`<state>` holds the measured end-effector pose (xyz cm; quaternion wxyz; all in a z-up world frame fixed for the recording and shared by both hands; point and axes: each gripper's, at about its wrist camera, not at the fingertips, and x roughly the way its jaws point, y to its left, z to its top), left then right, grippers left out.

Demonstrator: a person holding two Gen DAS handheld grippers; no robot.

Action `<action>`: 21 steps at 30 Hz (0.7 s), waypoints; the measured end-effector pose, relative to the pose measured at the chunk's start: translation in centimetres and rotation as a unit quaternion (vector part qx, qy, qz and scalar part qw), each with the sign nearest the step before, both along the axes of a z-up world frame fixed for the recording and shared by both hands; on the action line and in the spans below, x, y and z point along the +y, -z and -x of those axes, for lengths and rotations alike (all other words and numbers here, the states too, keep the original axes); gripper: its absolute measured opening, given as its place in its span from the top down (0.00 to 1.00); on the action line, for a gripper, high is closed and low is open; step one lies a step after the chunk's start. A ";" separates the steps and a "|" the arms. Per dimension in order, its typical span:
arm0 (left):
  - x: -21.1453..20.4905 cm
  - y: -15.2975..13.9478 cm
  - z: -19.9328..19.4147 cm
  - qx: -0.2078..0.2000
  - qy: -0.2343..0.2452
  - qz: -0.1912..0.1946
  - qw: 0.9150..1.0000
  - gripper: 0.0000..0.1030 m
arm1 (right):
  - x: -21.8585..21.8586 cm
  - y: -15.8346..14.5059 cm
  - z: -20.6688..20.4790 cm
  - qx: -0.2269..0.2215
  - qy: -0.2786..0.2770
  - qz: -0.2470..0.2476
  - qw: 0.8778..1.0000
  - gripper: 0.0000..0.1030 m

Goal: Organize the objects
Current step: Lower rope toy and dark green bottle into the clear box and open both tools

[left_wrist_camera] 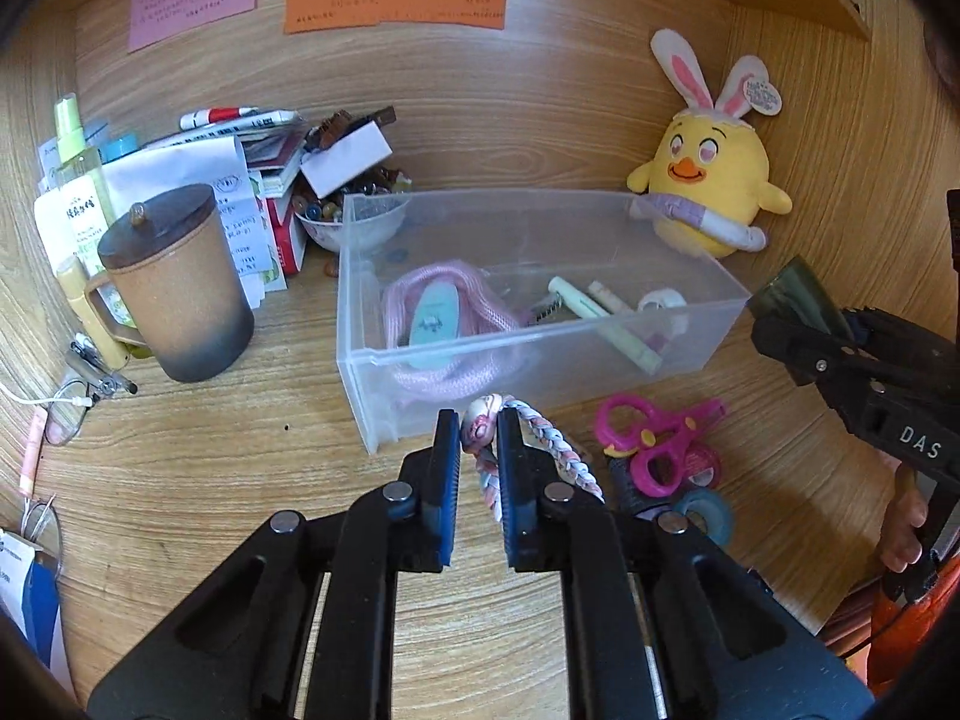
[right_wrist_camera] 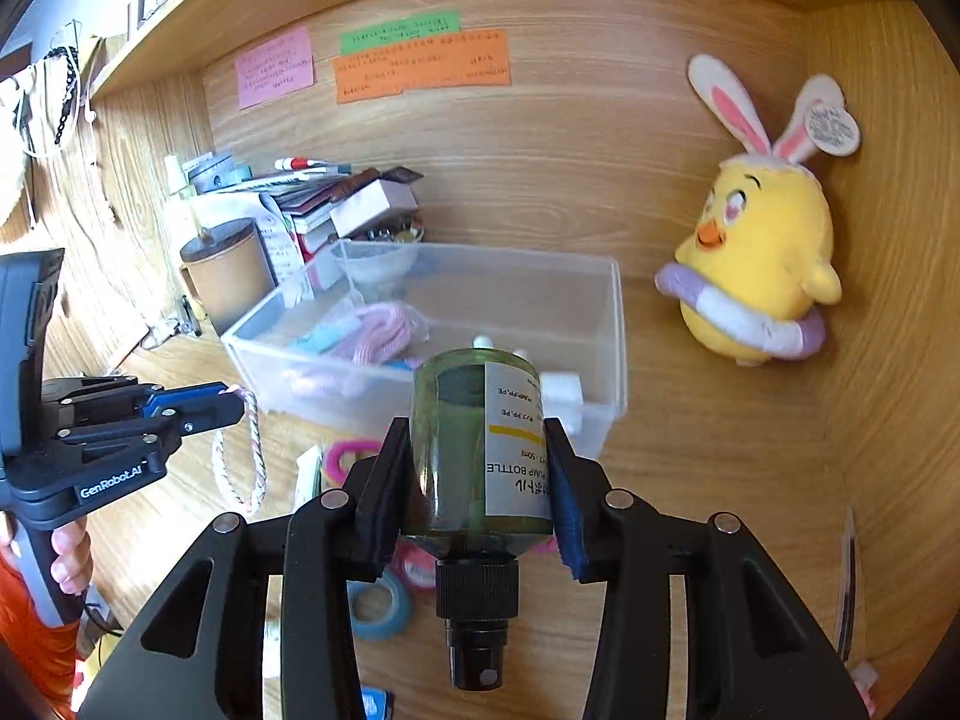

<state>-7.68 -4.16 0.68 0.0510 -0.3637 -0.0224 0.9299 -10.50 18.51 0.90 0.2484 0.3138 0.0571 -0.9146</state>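
Observation:
A clear plastic bin [left_wrist_camera: 660, 336] [right_wrist_camera: 606, 324] stands on the wooden desk and holds a pink cord [left_wrist_camera: 474, 300], a pale blue item, pens and a small tape roll. My left gripper [left_wrist_camera: 478, 429] [right_wrist_camera: 231, 399] is shut on a pastel braided cord [left_wrist_camera: 558, 450] [right_wrist_camera: 255, 450], which it holds just in front of the bin's near wall. My right gripper [right_wrist_camera: 480, 438] [left_wrist_camera: 780, 306] is shut on a green pump bottle [right_wrist_camera: 474, 450] [left_wrist_camera: 798, 294], nozzle towards the camera, near the bin's right end.
Pink scissors [left_wrist_camera: 660, 438] and tape rolls [left_wrist_camera: 705, 513] [right_wrist_camera: 378, 603] lie in front of the bin. A brown lidded mug [left_wrist_camera: 180, 282], stacked papers and a bowl of small items [left_wrist_camera: 354, 222] stand at the left. A yellow chick plush [left_wrist_camera: 708, 180] [right_wrist_camera: 756, 264] sits at the back right.

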 end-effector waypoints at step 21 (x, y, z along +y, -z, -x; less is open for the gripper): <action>-2.9 -4.9 4.2 0.040 -0.041 -0.020 0.998 0.89 | -3.4 -2.8 8.2 -0.006 -0.019 0.014 1.000 0.63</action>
